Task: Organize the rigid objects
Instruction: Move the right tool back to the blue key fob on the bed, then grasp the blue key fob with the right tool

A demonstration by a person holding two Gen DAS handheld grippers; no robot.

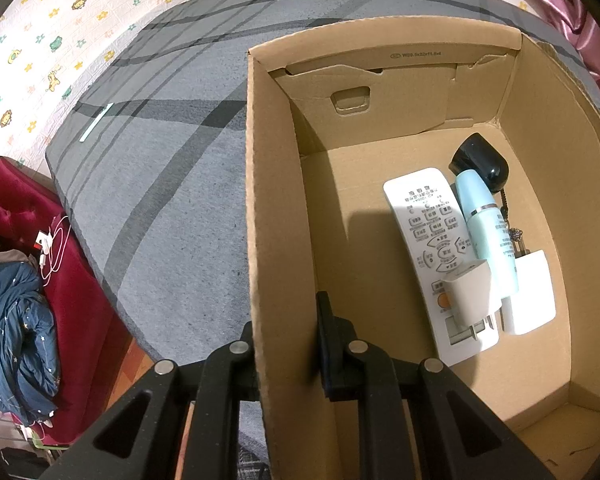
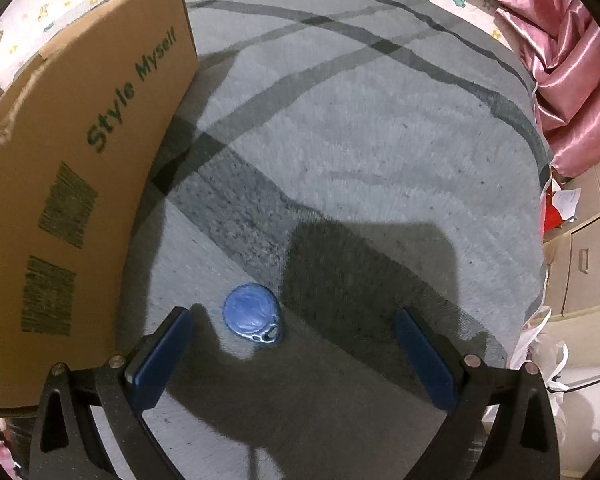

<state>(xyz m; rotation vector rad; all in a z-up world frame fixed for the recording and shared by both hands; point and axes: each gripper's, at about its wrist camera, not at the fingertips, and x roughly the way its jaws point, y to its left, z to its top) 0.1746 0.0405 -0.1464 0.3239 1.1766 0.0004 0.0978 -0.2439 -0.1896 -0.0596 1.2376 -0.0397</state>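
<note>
On the bed: box: (image 1: 276,240) its near wall is clamped between the left tongs (image 1: 288,344), one finger inside, one outside.
Inside box: remote (image 1: 428,240), pale bottle (image 1: 488,232), two white chargers (image 1: 470,292), a dark item (image 1: 484,158) (perhaps a fob; hard to tell).
Left out: blue tag (image 2: 252,314) on the blanket (image 2: 360,140), just beside the box.
Right tongs: (image 2: 296,344) spread wide, empty, above the tag.
Progress: most packed; tag apparently last.

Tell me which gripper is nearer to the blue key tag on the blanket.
Right. The right gripper hangs open over the blue key tag, which lies just ahead between its jaws. The left gripper grips the cardboard box wall, away from the tag.
</note>
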